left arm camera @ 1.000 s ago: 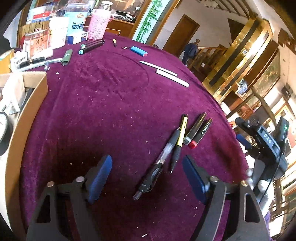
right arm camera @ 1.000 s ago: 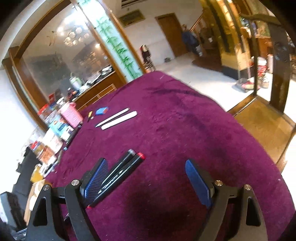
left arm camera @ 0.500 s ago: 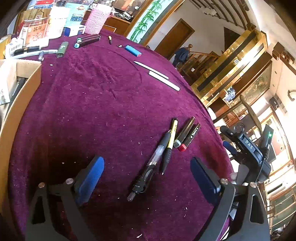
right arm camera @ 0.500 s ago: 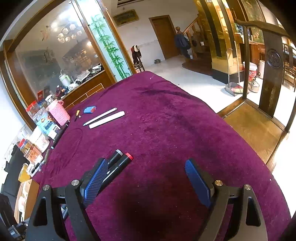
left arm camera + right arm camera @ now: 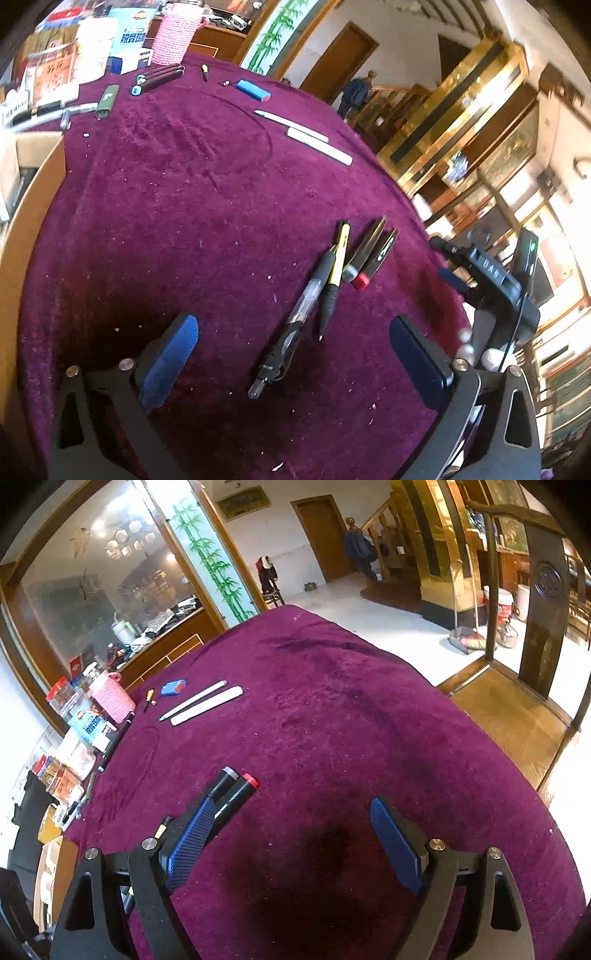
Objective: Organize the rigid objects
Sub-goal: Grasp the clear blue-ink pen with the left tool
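Observation:
Four pens lie side by side on the purple velvet table (image 5: 184, 206): a clear pen (image 5: 291, 332), a yellow-and-black pen (image 5: 334, 273), a grey-capped marker (image 5: 364, 251) and a red-capped marker (image 5: 376, 258). My left gripper (image 5: 293, 354) hovers over the clear pen's near end. Its jaws are opening wide and the blue pads stand clear of the pen on both sides. My right gripper (image 5: 293, 840) is open over bare cloth. The two markers (image 5: 236, 794) lie just beyond its left finger (image 5: 192, 838), partly hidden by it.
Two white pens (image 5: 317, 142) and a blue lighter (image 5: 253, 89) lie further back. More markers (image 5: 159, 75), a green lighter (image 5: 107, 99), a pink knitted holder (image 5: 177, 33) and tins crowd the far left. A cardboard box (image 5: 33, 192) borders the left; the table edge drops off at the right.
The left gripper's jaws have spread wider around the clear pen, which stays on the cloth. The right gripper has tilted slightly, with its jaws unchanged.

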The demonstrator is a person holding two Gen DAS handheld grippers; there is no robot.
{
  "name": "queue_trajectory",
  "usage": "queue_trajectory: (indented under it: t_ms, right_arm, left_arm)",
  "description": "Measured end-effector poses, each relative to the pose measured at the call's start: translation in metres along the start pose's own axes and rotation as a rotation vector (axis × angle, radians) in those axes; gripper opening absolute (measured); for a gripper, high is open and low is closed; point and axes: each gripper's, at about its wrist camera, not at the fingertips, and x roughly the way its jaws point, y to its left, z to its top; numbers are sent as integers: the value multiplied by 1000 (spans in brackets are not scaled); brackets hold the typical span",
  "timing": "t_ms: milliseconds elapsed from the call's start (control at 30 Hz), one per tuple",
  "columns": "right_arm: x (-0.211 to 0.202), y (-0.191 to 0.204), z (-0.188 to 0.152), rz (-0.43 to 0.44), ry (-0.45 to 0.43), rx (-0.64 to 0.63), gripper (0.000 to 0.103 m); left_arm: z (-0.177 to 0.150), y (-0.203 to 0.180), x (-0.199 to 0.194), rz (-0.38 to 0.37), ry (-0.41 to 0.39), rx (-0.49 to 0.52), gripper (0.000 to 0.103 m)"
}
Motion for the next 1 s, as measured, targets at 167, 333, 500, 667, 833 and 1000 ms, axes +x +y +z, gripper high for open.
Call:
queue_trajectory:
  t_ms: [167, 333, 500, 667, 833, 1000]
  right_arm:
    - [2, -15, 1, 81, 20, 83, 89]
    - [3, -8, 1, 88, 34, 51, 89]
    - [2, -7, 0, 92, 33, 61, 89]
    - [3, -5, 0, 93, 38, 57, 89]
    - [4, -5, 0, 91, 40, 62, 89]
    - [4, -7, -1, 83, 41, 66, 89]
  left_arm:
    - [3, -21, -14, 88, -24, 126, 101]
    - [6, -47, -7, 182, 37, 343, 36]
    - [-1, -50, 9, 212, 91, 402, 31]
    - [5, -42, 26, 239, 127, 385, 31]
    - [6, -54, 41, 286, 123, 449, 31]
    - [4, -61, 45, 298, 82, 451, 23]
